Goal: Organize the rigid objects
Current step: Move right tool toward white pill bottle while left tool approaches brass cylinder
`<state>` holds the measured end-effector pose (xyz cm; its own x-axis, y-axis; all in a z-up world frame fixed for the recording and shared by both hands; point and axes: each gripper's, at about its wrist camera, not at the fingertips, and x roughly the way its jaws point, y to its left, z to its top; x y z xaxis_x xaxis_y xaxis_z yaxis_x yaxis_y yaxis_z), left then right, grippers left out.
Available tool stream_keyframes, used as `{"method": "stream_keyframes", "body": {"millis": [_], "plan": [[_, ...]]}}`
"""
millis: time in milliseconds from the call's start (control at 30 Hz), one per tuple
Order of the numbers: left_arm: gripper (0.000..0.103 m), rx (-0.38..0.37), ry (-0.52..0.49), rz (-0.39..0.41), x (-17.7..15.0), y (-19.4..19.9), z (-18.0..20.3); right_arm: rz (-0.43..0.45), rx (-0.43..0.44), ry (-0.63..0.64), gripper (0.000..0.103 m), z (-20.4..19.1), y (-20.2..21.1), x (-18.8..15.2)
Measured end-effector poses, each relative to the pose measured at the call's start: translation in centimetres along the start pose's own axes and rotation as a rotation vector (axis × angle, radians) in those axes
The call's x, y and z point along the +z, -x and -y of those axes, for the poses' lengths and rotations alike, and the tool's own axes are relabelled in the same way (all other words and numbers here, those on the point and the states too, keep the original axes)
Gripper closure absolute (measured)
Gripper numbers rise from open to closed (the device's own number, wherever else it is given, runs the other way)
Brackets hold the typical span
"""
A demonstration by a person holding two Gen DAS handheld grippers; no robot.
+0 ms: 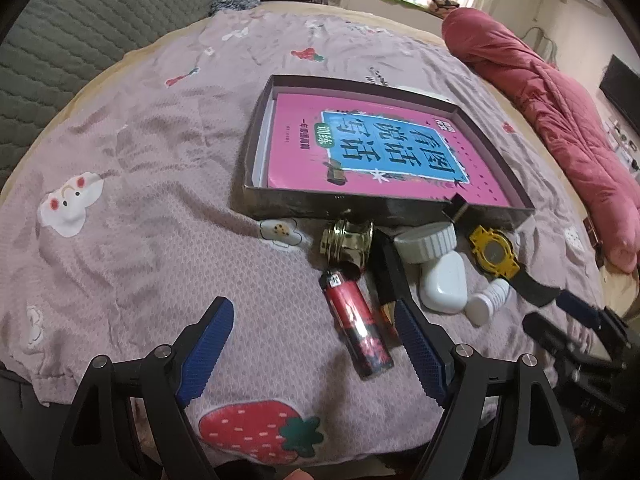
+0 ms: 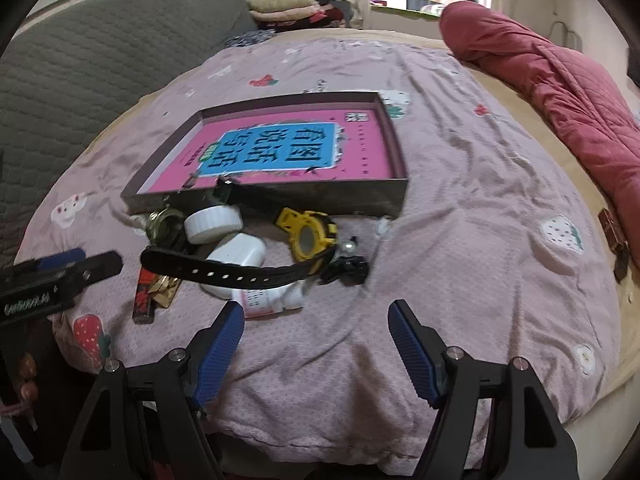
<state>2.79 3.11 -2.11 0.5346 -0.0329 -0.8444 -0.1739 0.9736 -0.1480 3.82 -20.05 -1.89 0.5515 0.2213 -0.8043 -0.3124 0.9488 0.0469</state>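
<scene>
A shallow dark box [image 1: 384, 210] lies on a pink bedsheet [image 1: 140, 208] printed with strawberries, and inside it a pink book [image 1: 376, 148] with a blue title panel lies flat, filling most of the floor. Just in front of the box's near wall sits a loose cluster of small things. A red lighter [image 1: 358, 326] lies nearest the left wrist camera, pointing away from it. Beyond it a brass-coloured metal cap [image 1: 348, 242] rests beside a white ribbed lid [image 1: 426, 244], both close against the box wall. A white plastic bottle [image 1: 446, 286] lies on its side next to the lid, with a small white ribbed cap [image 1: 490, 300] at its far end. A yellow wristwatch [image 2: 310, 236] (black strap curving over the bottle in the right wrist view) lies to the right of these; one strap end [image 2: 224, 192] leans up on the box edge. A small dark object [image 2: 348, 268] just beside the watch is too blurred to identify.

The left gripper [image 1: 314, 340] hovers low over the sheet with its blue-padded fingers [image 1: 208, 344] spread wide, the lighter lying between them, untouched. The right gripper [image 2: 316, 340] likewise gapes wide and holds nothing, its fingers just short of the bottle. A red quilt [image 2: 560, 80] lies bundled along the bed's far right side.
</scene>
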Motion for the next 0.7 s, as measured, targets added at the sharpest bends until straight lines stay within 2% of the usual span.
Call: {"method": "stream_keyframes", "body": {"millis": [433, 700], "plan": [[0.020, 0.004, -0.003, -0.026, 1.7, -3.1, 0.5, -0.023, 0.070, 0.012, 0.029, -0.5, -1.7, 0.3], [0.020, -0.027, 0.011, -0.042, 2.4, -4.5, 0.5, -0.034, 0.094, 0.016, 0.029, -1.0, -3.1, 0.5]]}}
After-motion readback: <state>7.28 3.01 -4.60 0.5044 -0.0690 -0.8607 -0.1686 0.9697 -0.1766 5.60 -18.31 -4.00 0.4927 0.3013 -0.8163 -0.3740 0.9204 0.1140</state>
